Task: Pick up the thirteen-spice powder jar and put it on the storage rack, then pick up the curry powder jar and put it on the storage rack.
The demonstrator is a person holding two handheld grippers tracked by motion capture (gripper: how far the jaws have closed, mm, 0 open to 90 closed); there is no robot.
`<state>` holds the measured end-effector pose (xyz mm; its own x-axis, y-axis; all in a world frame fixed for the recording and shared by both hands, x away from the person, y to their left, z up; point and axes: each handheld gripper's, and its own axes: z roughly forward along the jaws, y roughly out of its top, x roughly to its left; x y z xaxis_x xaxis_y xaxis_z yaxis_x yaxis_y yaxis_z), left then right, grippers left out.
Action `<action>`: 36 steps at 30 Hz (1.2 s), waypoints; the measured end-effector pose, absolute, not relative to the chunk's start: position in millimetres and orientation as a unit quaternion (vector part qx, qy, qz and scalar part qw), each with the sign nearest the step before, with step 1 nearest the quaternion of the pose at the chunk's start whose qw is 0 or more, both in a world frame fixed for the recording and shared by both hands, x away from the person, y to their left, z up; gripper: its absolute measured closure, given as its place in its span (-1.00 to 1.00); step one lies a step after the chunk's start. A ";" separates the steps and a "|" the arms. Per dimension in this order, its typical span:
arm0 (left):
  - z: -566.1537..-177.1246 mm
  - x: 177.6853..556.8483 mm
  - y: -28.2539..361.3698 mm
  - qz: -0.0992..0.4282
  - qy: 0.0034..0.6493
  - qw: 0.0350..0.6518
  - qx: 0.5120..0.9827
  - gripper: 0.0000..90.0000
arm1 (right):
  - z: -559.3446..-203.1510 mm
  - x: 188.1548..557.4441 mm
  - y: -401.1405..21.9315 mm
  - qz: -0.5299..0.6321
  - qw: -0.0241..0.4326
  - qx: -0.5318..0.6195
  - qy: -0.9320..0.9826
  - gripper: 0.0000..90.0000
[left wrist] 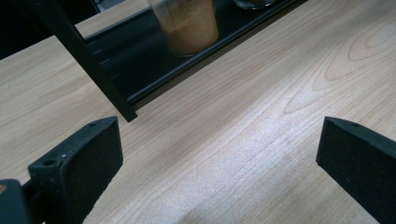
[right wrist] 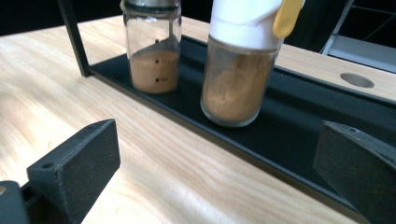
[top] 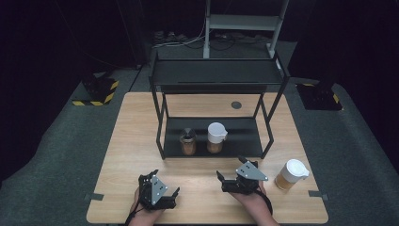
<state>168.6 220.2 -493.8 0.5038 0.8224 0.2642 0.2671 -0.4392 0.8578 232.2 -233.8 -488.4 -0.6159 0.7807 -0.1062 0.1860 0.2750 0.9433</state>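
Two glass jars of brown powder stand on the lower shelf of a black rack (top: 212, 137). The left jar (top: 187, 143) (right wrist: 153, 56) (left wrist: 187, 27) has a dark top. The right jar (top: 216, 137) (right wrist: 242, 65) has a white cap with a yellow tab. A third white-lidded jar (top: 291, 174) stands on the table at the right. My left gripper (top: 162, 188) (left wrist: 219, 163) is open over bare wood near the front edge. My right gripper (top: 234, 173) (right wrist: 219, 163) is open too, its jaws facing the two shelf jars from a short distance.
The rack's upper shelf (top: 214, 71) overhangs the jars, and its thin legs (top: 160, 134) stand on the wooden table (top: 131, 141). A round grommet (top: 236, 105) sits in the tabletop behind the rack. Dark floor surrounds the table.
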 end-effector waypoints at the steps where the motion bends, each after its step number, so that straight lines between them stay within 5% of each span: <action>1: -493.8 168.6 220.3 0.352 0.352 0.394 0.772 -0.99 | -489.2 230.5 -234.5 0.504 0.295 0.325 0.744 -1.00; 36: -493.1 169.8 220.9 0.348 0.355 0.395 0.773 -0.99 | -499.6 206.7 -246.1 0.470 0.313 0.318 0.761 -1.00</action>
<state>169.8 220.9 -493.1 0.5059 0.8230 0.2582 0.2726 -0.4366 0.8574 206.7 -246.1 -499.6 -0.6010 0.7793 -0.1776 0.1905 0.3554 0.9151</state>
